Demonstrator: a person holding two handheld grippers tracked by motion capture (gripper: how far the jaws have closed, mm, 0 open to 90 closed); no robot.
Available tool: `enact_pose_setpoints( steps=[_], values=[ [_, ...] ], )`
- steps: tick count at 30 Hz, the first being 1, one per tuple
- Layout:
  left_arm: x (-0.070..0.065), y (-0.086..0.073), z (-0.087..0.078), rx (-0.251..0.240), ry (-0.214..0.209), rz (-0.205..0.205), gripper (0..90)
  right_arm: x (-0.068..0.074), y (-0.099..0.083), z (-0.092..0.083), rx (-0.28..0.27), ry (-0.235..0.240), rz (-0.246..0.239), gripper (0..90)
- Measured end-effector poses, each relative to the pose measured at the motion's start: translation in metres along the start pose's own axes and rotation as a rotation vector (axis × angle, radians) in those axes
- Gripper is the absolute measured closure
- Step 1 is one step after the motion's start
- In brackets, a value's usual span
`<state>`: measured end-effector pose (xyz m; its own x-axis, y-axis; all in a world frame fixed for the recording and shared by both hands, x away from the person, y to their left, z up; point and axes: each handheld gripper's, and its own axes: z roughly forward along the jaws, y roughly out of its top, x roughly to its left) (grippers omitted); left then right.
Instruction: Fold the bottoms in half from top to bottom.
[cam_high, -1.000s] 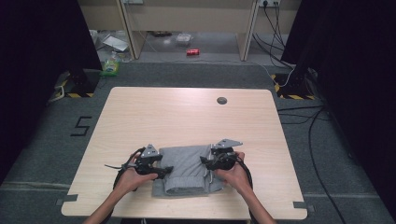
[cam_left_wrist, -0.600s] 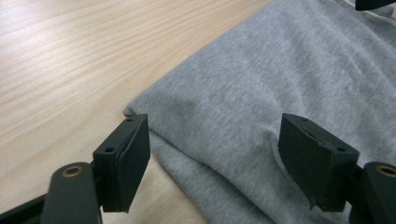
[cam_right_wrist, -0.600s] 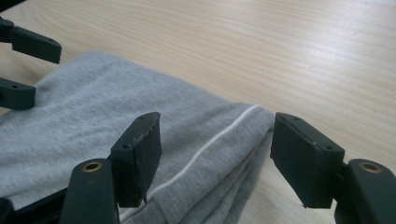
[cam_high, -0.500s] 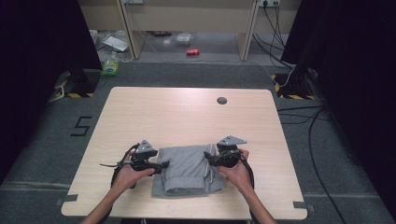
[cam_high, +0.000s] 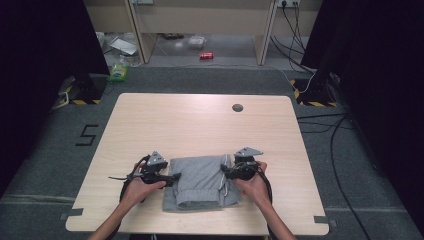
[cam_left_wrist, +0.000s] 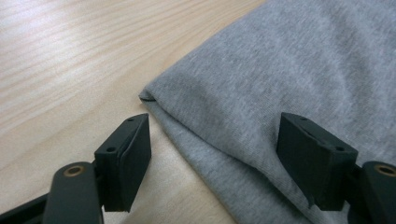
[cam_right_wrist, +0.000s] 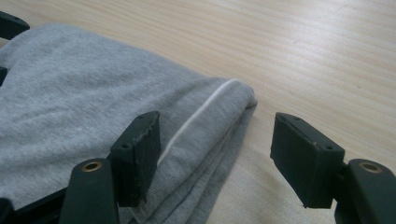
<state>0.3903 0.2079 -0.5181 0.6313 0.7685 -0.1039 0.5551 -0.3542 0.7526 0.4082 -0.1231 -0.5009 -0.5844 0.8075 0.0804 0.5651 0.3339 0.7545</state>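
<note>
A folded grey garment (cam_high: 202, 181) lies flat on the wooden tabletop (cam_high: 200, 125), near the edge closest to the person and about midway between the two sides. It looks like soft jersey cloth folded into a rough rectangle, with a white cord (cam_right_wrist: 201, 119) running along its right-hand fold.

The left gripper (cam_high: 172, 177) sits at the garment's left edge, held low over the tabletop. In the left gripper view its jaws stand wide apart: one pad (cam_left_wrist: 128, 161) is over bare wood just beside the cloth, the other (cam_left_wrist: 315, 158) is above the grey fabric, and a folded corner of the garment (cam_left_wrist: 233, 112) lies between them. The pads do not press on the cloth, so nothing is held.

The right gripper (cam_high: 226, 173) sits at the garment's right edge. Its jaws have just been opening and now stand wide, with the thick folded edge and the white cord between them. One pad (cam_right_wrist: 140, 154) rests over the fabric, the other (cam_right_wrist: 303, 156) over bare wood beside it, and it grips nothing.

A small dark round disc (cam_high: 237, 107) lies on the far part of the tabletop, well apart from the garment.
</note>
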Motion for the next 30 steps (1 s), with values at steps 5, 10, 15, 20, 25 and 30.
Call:
enact_pose_setpoints(
  steps=[5,10,15,20,25,30],
  values=[
    [0.0001,-0.0008,0.0006,-0.005,0.010,0.015,26.2,-0.0008,-0.0012,0.0008,0.009,-0.004,-0.001,34.6],
    [0.0007,-0.0025,0.0019,-0.024,0.017,0.024,26.2,-0.0026,-0.0042,0.0037,0.018,0.000,0.007,34.7],
    [0.0003,-0.0029,0.0018,-0.024,0.020,0.028,26.2,-0.0037,-0.0057,0.0054,0.015,0.003,0.003,35.3],
    [0.0004,-0.0026,0.0022,-0.023,0.020,0.031,26.1,-0.0036,-0.0056,0.0071,0.024,0.003,-0.001,35.3],
    [0.0013,-0.0009,0.0039,-0.022,0.026,0.032,26.1,-0.0047,-0.0055,0.0084,0.024,0.003,-0.002,35.3],
    [0.0029,0.0006,0.0056,-0.024,0.031,0.030,25.9,-0.0050,-0.0050,0.0091,0.022,-0.005,-0.003,34.7]
  ],
)
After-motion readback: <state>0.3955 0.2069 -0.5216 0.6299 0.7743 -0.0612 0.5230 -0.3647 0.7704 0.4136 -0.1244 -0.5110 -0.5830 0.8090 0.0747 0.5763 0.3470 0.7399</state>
